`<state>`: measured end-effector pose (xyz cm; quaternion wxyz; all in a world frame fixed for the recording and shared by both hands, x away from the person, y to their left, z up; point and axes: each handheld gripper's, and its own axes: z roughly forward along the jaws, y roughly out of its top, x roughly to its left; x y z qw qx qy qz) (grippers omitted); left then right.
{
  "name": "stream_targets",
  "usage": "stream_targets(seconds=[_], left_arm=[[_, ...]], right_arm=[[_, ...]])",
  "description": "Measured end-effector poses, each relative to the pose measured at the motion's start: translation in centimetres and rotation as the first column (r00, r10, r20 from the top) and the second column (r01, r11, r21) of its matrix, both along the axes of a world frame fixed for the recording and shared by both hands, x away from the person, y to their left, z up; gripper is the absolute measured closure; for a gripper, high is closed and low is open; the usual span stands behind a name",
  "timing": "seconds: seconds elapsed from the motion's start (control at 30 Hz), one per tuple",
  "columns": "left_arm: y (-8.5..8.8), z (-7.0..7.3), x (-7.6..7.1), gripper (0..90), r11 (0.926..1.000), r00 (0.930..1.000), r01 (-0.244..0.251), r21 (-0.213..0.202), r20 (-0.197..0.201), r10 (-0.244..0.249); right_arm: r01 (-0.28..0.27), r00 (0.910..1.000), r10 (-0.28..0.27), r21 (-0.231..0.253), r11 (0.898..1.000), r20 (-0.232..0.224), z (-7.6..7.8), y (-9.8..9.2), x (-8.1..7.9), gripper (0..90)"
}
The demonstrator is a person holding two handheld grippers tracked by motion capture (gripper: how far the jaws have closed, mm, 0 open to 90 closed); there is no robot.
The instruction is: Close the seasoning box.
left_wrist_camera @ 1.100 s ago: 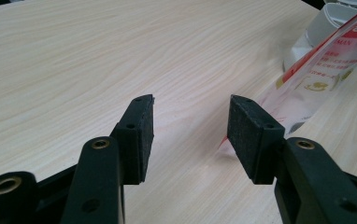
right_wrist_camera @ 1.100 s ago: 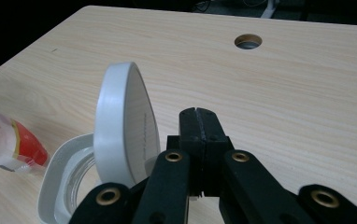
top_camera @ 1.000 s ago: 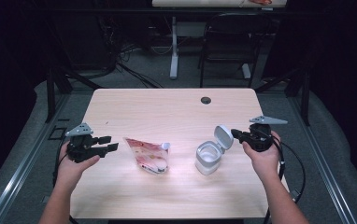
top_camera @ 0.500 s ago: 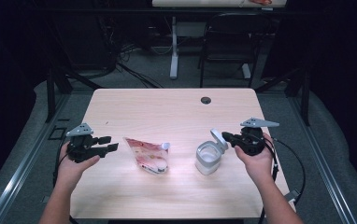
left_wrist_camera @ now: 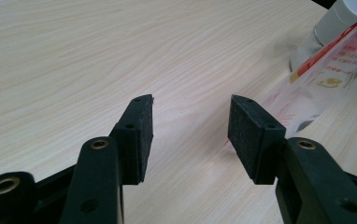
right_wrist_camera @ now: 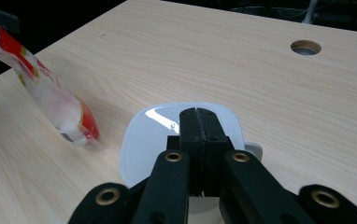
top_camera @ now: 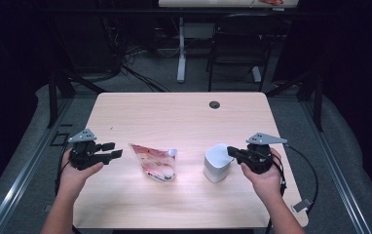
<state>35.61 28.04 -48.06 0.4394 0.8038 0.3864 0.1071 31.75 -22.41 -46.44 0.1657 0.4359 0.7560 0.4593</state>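
A small white container [top_camera: 217, 165] stands right of the table's middle, its white lid [right_wrist_camera: 153, 135] lying flat on top. My right gripper [top_camera: 231, 150] is shut with nothing between its jaws, and its tips [right_wrist_camera: 197, 115] rest over the lid from the right side. A clear pouch with red print [top_camera: 155, 161] lies left of the container. My left gripper [top_camera: 114, 150] is open just left of the pouch, a little apart from it. In the left gripper view its jaws [left_wrist_camera: 190, 133] stand wide over bare wood, with the pouch [left_wrist_camera: 326, 77] and container [left_wrist_camera: 338, 21] beyond to the right.
The light wooden table [top_camera: 174, 117] has a round cable hole [top_camera: 214, 105] near its far edge. Black cables trail from both grippers off the table's sides. A chair and desk legs stand on the dark floor behind.
My right gripper has moved left toward the container, and the lid, which stood tilted up, now lies flat on it. The left gripper and the pouch stayed put.
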Motion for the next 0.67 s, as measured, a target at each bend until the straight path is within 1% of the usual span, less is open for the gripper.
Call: stream_targets(seconds=[0.1,0.17,0.37,0.4,0.5,0.53,0.6,0.67], left_arm=[[0.0,0.0,0.0,50.3,1.0,1.0,-0.001,0.006,0.0,0.001],[0.0,-0.1,0.1,50.3,1.0,1.0,0.001,0.007,0.001,-0.001],[0.1,-0.2,0.1,50.1,1.0,1.0,-0.007,0.003,-0.002,0.007],[0.1,-0.2,0.1,50.1,1.0,1.0,-0.008,0.003,-0.002,0.008],[0.2,-0.2,0.1,49.9,0.9999,1.0,-0.009,0.006,-0.001,0.009],[0.2,-0.3,0.1,49.7,0.9999,0.9999,-0.013,0.0,-0.004,0.013],[0.3,-0.3,0.2,49.5,0.9999,0.9999,-0.017,0.001,-0.004,0.017],[0.3,-0.3,0.2,49.2,0.9998,0.9997,-0.021,0.001,-0.009,0.021]], right_arm=[[0.012,0.9999,-0.012,0.0,1.0,0.006,-0.3,-0.4,-0.5,90.0],[0.021,0.9998,-0.021,-0.006,1.0,0.003,-0.7,-0.8,-0.9,90.0],[0.053,0.9986,-0.053,0.025,0.998,0.002,-1.6,-1.9,-2.0,90.0],[0.063,0.998,-0.063,0.024,0.998,-0.001,-1.9,-2.0,-2.3,90.0],[0.086,0.9963,-0.086,0.045,0.995,-0.01,-2.8,-2.5,-2.8,90.0],[0.09,0.9959,-0.089,0.044,0.995,-0.013,-3.0,-2.7,-2.9,90.0],[0.104,0.9943,-0.104,0.041,0.994,-0.024,-3.7,-3.0,-3.2,88.2],[0.111,0.9935,-0.11,0.033,0.993,-0.03,-4.2,-3.2,-3.4,84.3]])
